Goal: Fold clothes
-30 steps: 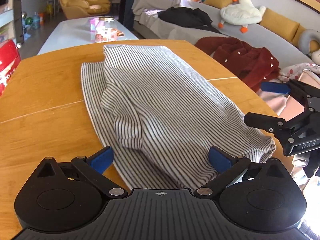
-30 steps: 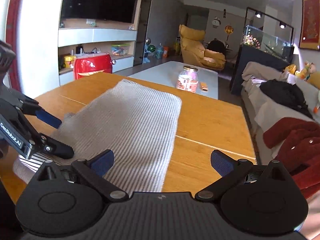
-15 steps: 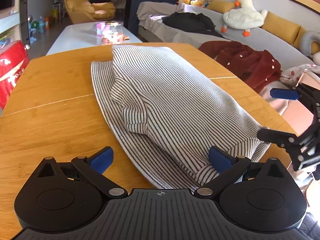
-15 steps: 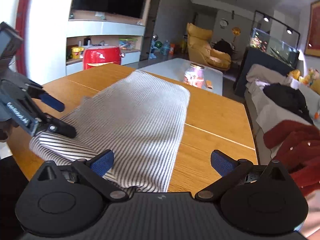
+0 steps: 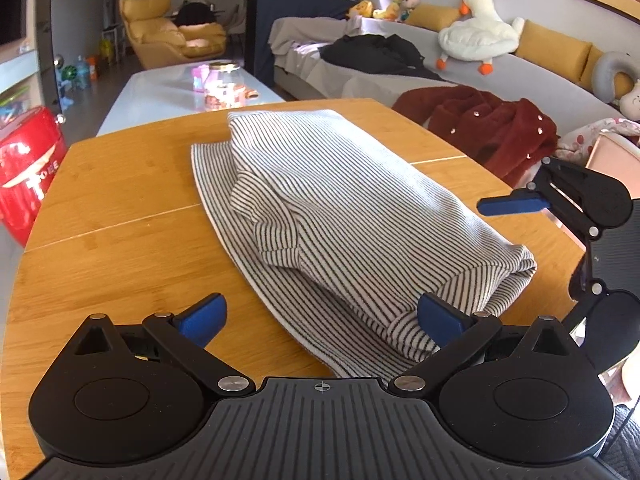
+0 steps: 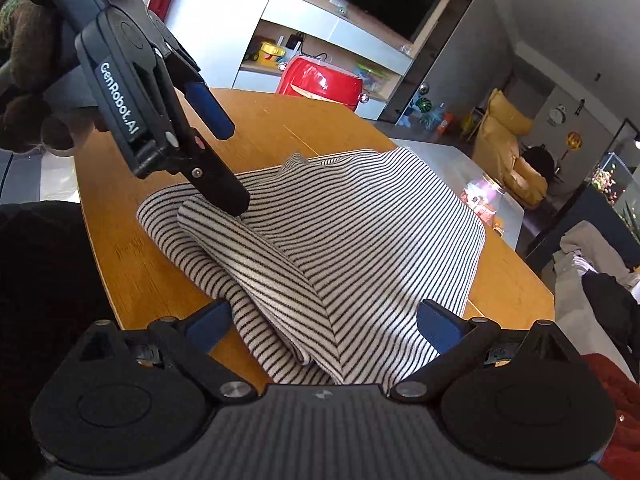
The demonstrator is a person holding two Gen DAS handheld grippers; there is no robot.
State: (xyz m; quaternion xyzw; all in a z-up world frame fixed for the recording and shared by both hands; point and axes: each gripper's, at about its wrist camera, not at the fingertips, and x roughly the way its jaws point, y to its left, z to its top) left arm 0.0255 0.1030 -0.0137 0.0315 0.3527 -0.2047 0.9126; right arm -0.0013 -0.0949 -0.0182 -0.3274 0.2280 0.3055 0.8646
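Observation:
A black-and-white striped garment (image 5: 344,216) lies folded on the wooden table (image 5: 120,240), its near end bunched in a thick roll. It also shows in the right wrist view (image 6: 360,248). My left gripper (image 5: 320,316) is open and empty at the garment's near edge, its right fingertip (image 5: 440,316) against the bunched cloth. My right gripper (image 6: 324,320) is open over the garment's near corner. The right gripper shows at the right in the left wrist view (image 5: 560,216). The left gripper shows at the upper left in the right wrist view (image 6: 224,168), its lower finger touching the cloth.
A red appliance (image 5: 24,168) stands past the table's left edge. A red coat (image 5: 488,128) lies on the grey sofa (image 5: 520,76) to the right. A white low table (image 5: 180,92) with a jar (image 5: 220,88) stands beyond the far edge.
My right gripper has swung round from the garment's side to its near corner and tilted down. My left gripper has drawn back slightly. The garment's near end now lies bunched on the table.

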